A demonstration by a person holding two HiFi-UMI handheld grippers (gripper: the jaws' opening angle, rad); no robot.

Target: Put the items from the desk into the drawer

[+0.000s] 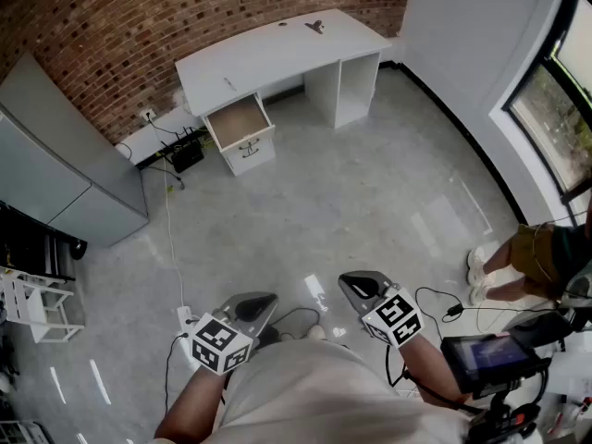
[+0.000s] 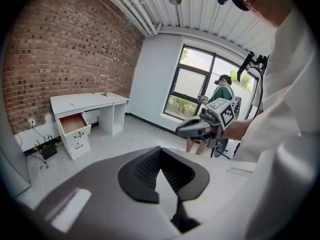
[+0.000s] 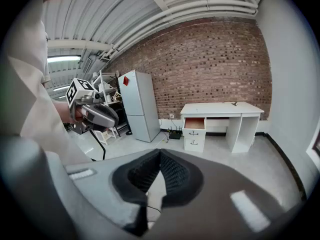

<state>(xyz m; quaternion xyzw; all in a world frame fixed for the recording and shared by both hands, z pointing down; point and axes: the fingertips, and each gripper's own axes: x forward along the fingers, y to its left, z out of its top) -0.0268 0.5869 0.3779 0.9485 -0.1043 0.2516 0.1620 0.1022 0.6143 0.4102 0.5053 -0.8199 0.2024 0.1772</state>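
The white desk (image 1: pixel 277 49) stands far off against the brick wall, with its top drawer (image 1: pixel 239 121) pulled open and showing a bare wooden bottom. A small dark item (image 1: pixel 315 27) lies on the desk top near its right end, and a tiny pale one (image 1: pixel 228 82) lies near the left front edge. My left gripper (image 1: pixel 260 303) and right gripper (image 1: pixel 357 286) are held close to my body over the grey floor, far from the desk. Both are shut with nothing between the pads. The drawer (image 3: pixel 195 123) and desk item (image 3: pixel 234 103) also show in the right gripper view.
A grey cabinet (image 1: pixel 55 169) stands left of the desk, with a router and cables (image 1: pixel 185 153) on the floor between them. A white rack (image 1: pixel 32 308) is at far left. A person (image 1: pixel 523 255) stands at right near a window, beside a screen on a stand (image 1: pixel 486 359).
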